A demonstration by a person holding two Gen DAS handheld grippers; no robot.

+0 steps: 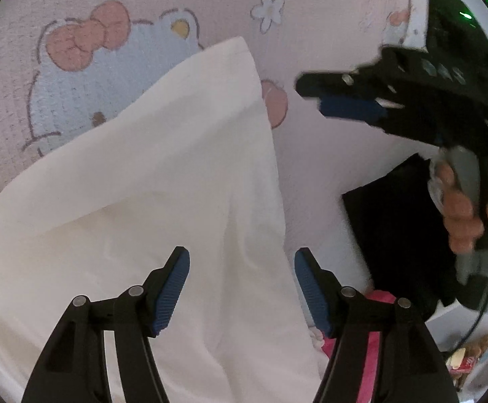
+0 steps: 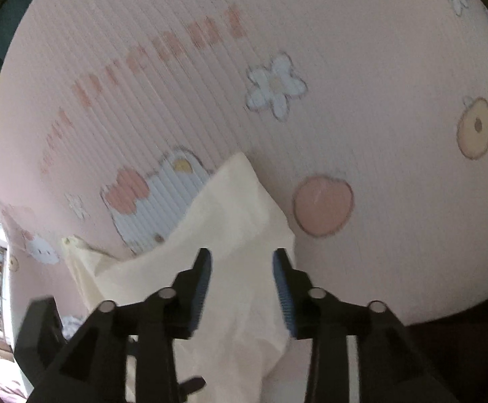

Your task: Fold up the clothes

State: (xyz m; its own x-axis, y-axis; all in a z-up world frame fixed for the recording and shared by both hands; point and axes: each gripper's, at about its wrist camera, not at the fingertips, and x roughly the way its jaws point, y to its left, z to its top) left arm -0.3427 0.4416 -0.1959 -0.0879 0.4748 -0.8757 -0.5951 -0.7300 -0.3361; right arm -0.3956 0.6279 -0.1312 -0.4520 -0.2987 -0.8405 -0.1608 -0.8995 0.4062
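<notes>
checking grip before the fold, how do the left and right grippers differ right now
The left gripper has its jaws spread wide; the right gripper has a narrower gap. The left looks sharp, the right slightly blurred. Both are open, empty, and above the white cloth on the pink mat.

The left gripper (image 1: 241, 288) hangs at six o'clock, jaws spread, nothing between them; beneath lies a white garment (image 1: 163, 201), its corner pointing toward twelve; the pink cartoon-print sheet (image 1: 318, 16) spreads behind; at three o'clock the right gripper (image 1: 324, 99) hovers above the sheet, held by a hand (image 1: 462, 208); its jaw state is unclear.
</notes>
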